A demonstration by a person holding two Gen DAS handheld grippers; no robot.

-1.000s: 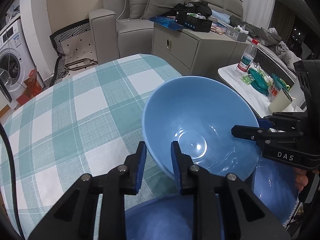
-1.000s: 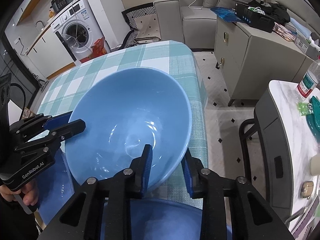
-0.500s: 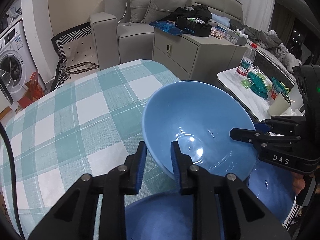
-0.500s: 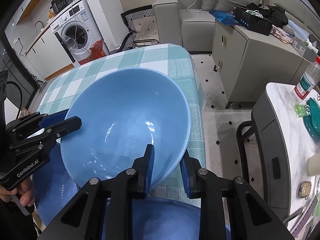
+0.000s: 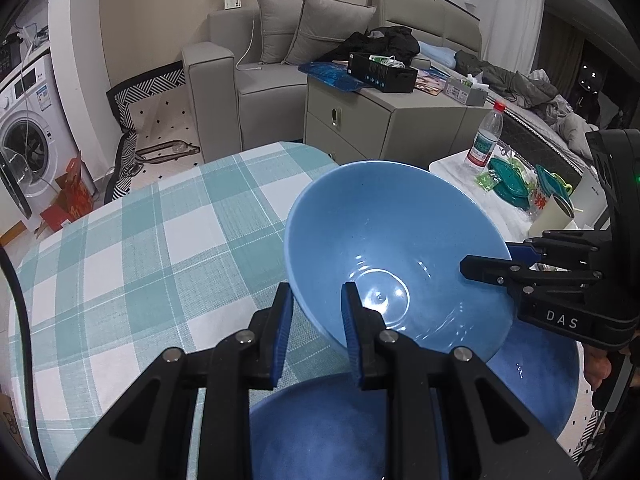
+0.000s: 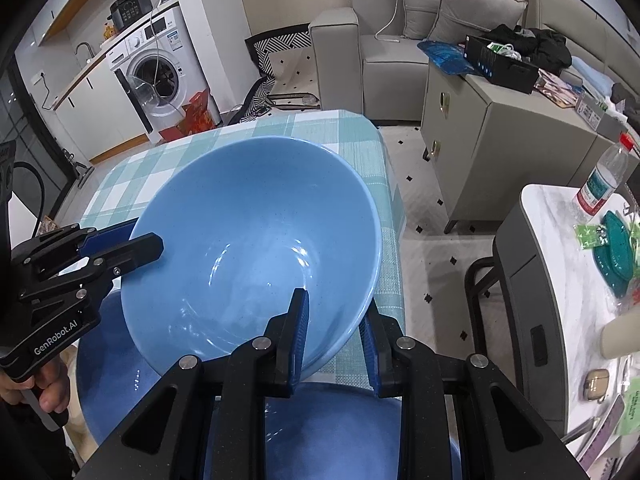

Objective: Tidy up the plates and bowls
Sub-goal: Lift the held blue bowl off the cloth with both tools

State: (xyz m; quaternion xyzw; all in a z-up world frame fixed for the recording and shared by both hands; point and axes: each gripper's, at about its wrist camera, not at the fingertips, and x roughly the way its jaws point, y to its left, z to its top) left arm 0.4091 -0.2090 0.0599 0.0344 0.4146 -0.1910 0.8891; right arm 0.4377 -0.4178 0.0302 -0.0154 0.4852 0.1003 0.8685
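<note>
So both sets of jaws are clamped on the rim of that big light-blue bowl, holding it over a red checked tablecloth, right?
Nearly. Both the left gripper and the right gripper do have their jaws clamped on the rim of the light-blue bowl, on opposite sides. But the tablecloth is teal and white checked, not red; the left wrist view shows it plainly.

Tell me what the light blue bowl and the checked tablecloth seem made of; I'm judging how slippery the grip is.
Light blue bowl: looks like glazed ceramic, possibly melamine; smooth and glossy, with sharp light reflections inside and faint speckles. Checked tablecloth: woven fabric, matte, with a visible thread texture and no shine. Both the left gripper and right gripper clamp the bowl's rim.
</note>
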